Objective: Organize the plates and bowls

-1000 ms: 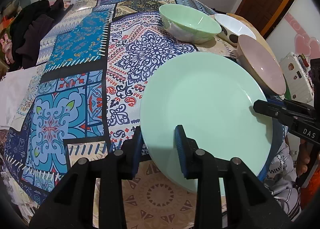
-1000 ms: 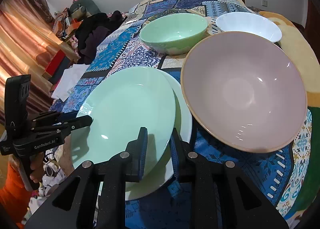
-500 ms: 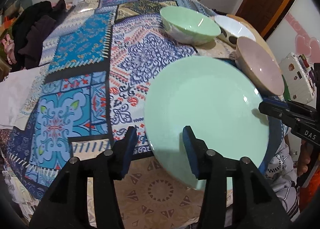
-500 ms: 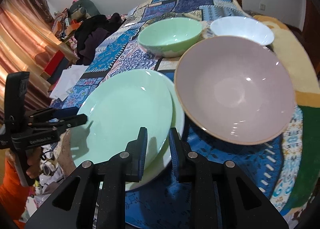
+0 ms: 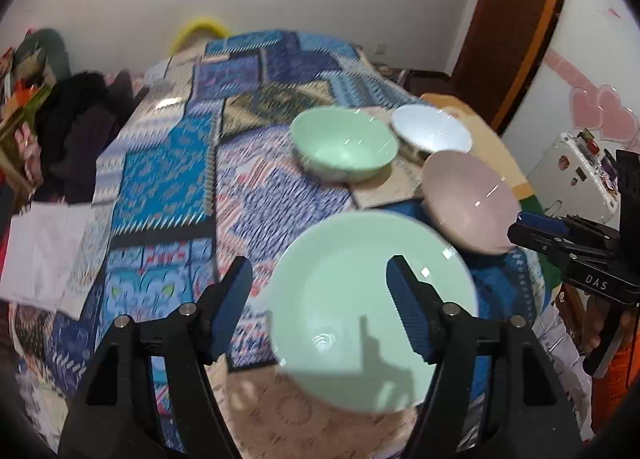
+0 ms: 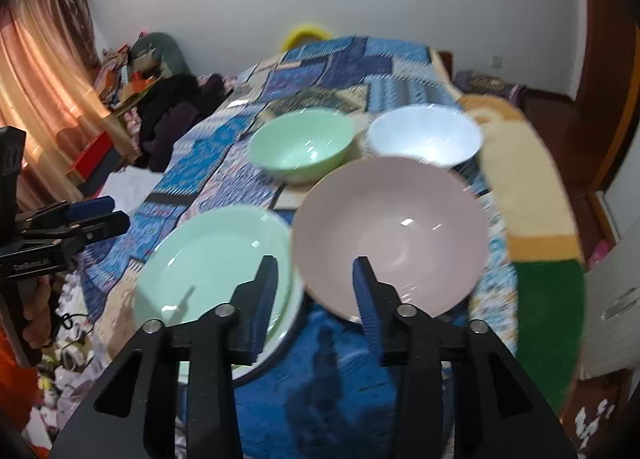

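Your patterned quilt (image 5: 168, 179) carries everything. Beside the mint plate (image 5: 360, 299) sits the pink bowl (image 6: 392, 227), with the green bowl (image 6: 302, 147) and white bowl (image 6: 424, 135) beyond. Only your right view shows a second plate's rim under the mint one. Your left gripper (image 5: 320, 295) and right gripper (image 6: 316, 291) have just been opening, jaws apart, gripping nothing. "DAS" reads on the right gripper's body in your left view.

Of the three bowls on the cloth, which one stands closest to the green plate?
The pink bowl. Its rim nearly meets the green plate, while the green bowl and the white bowl stand farther back, beyond it.
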`<state>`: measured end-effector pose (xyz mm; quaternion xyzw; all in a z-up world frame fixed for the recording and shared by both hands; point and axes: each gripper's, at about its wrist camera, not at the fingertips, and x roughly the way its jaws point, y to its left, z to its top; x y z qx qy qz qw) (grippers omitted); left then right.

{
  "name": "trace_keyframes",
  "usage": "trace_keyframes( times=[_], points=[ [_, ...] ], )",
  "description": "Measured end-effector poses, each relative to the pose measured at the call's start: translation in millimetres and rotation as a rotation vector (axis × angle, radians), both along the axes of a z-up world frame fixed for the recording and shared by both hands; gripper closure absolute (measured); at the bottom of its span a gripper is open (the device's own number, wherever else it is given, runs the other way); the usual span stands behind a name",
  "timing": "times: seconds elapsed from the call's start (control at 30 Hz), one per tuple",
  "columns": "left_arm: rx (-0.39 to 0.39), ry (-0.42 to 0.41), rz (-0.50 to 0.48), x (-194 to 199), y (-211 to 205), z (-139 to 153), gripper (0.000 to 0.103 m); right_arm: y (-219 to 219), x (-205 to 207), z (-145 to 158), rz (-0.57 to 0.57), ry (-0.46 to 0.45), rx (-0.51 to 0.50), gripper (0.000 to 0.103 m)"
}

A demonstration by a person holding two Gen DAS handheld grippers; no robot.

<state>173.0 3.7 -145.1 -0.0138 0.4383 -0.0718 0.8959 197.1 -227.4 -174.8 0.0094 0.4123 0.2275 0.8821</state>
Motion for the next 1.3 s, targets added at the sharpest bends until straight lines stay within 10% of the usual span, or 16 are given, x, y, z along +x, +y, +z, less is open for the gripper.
trace_keyframes(
  times=[0.17, 0.77, 1.1, 1.3],
  points=[
    [-0.011, -0.018, -0.042, 19, -26, 4, 0.018, -19, 6, 9, -0.071, -0.045, 0.003, 0.052],
    [-0.006, 0.113, -0.144, 109, -101, -55, 0.019, -71, 39, -30, -0.232, 0.017, 0.014, 0.051],
    [0.022, 0.154, -0.201, 131, -124, -82, 0.048, -70, 46, -49, -0.227, 0.058, 0.041, 0.052],
    [-0.010, 0.205, -0.198, 137, -125, -94, 0.065, -68, 49, -59, -0.195, 0.103, 0.075, 0.072]
  ],
)
